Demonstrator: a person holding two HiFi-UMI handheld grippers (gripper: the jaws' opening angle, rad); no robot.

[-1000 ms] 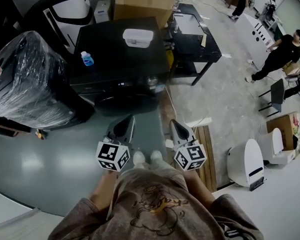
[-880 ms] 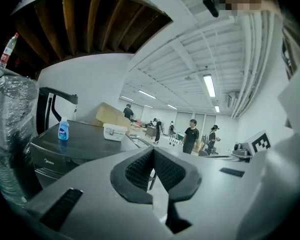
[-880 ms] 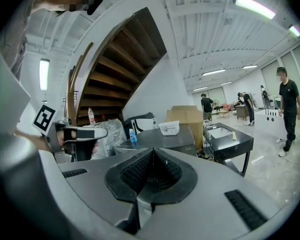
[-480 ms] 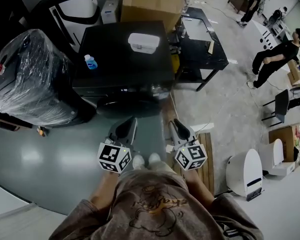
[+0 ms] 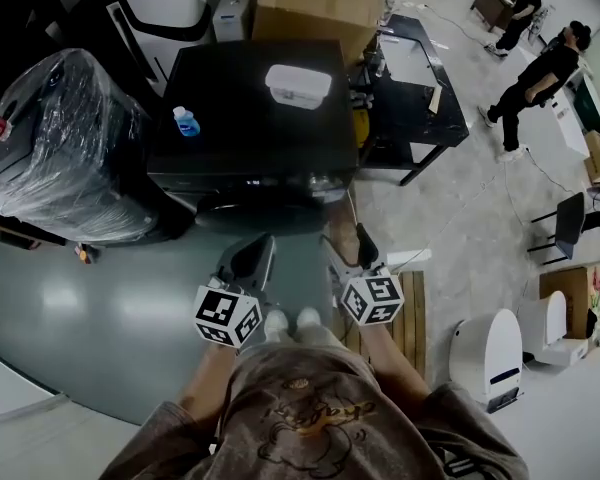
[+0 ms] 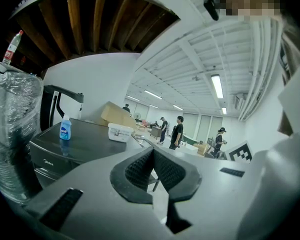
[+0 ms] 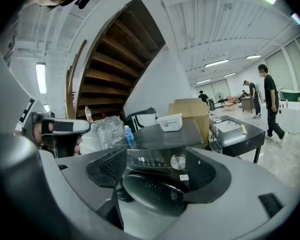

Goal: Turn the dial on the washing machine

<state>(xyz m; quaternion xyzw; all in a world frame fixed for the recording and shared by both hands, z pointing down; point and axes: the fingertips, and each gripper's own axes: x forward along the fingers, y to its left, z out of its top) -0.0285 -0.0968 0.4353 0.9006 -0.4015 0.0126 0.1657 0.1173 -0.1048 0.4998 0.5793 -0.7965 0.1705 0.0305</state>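
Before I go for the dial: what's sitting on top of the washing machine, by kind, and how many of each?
On top of the washing machine:
small blue bottle: 1
white lidded container: 1
Total: 2

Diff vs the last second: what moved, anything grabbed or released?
The right hand-held gripper moved forward toward the washing machine, and its jaws have just been opening with nothing between them; the dial is untouched. The left hand-held gripper stays shut and empty; blue bottle and white container sit unmoved on the machine.
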